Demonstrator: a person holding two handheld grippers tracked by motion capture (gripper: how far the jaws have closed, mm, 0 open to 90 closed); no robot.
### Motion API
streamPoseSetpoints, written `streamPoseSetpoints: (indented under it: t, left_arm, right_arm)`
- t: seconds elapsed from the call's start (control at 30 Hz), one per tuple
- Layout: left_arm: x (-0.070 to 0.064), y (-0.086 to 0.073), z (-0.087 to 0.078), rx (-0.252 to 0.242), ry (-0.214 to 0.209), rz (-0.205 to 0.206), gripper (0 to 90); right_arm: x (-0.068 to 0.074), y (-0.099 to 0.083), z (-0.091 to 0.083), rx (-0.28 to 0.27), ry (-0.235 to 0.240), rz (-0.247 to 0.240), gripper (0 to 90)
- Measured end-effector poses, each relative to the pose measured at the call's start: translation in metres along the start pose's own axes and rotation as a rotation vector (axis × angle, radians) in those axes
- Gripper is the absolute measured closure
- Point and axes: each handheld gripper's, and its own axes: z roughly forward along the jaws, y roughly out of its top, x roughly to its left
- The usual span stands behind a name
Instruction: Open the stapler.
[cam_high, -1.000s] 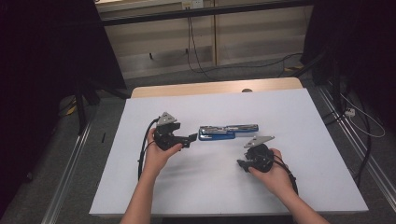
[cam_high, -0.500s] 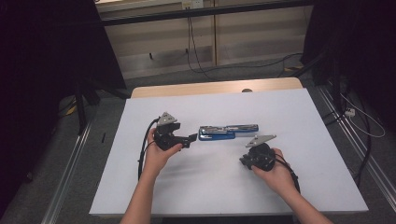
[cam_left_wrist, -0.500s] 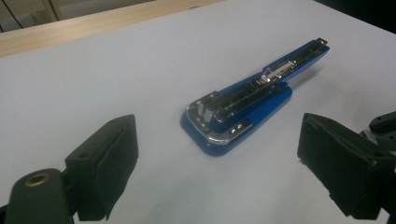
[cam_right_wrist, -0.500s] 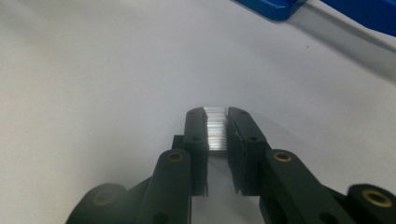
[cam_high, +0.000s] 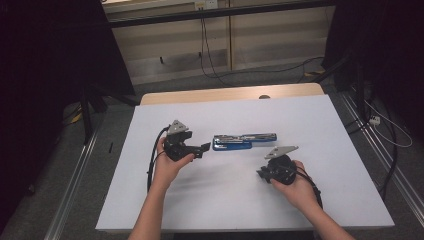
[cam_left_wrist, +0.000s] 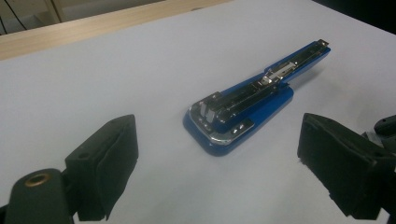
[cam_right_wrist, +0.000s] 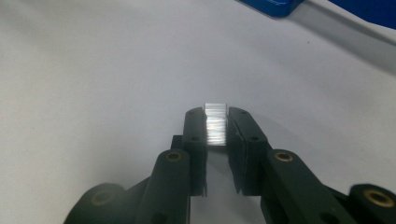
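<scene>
Between the right gripper's (cam_right_wrist: 217, 126) jaws, clenched close together, sits a small silvery strip of staples (cam_right_wrist: 215, 125), ribbed across its face and pinched on both flat sides. Its top edge stands just proud of the jaw tips. Below it lies bare white table (cam_right_wrist: 93, 70); a blue corner of the stapler (cam_right_wrist: 275, 7) shows at the top edge of the right gripper view, well apart from the strip.

Left gripper (cam_left_wrist: 217, 158): jaws spread wide, nothing between the pads. Stapler (cam_left_wrist: 252, 100) lies flat on the white surface just ahead of them, swung open, silver magazine rail facing up, blunt blue end toward the jaws, long end pointing away.

High view: stapler (cam_high: 244, 141) near the middle of the table (cam_high: 300, 115), lengthwise left to right. Left gripper (cam_high: 204, 148) is just beside the stapler's left end, not touching as far as I can tell. Right gripper (cam_high: 260, 174) is nearer the person's side, below and right of the stapler, apart from it, held low over the surface. Each gripper is held in one hand; the left cable (cam_high: 151, 160) loops down beside the forearm.
</scene>
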Motion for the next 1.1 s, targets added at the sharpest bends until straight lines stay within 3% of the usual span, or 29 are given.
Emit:
streamPoseSetpoints:
  t: [0.37, 1.1]
  left_arm:
    - [0.000, 0.000, 0.000, -0.001, 0.000, 0.000, 12.5]
    - [0.002, 0.000, -0.002, 0.003, 0.003, -0.003, 12.5]
  right_arm:
    - [0.000, 0.001, 0.001, 0.009, 0.003, 0.001, 77.8]
    - [0.001, 0.021, 0.003, 0.154, 0.005, -0.084, 75.5]
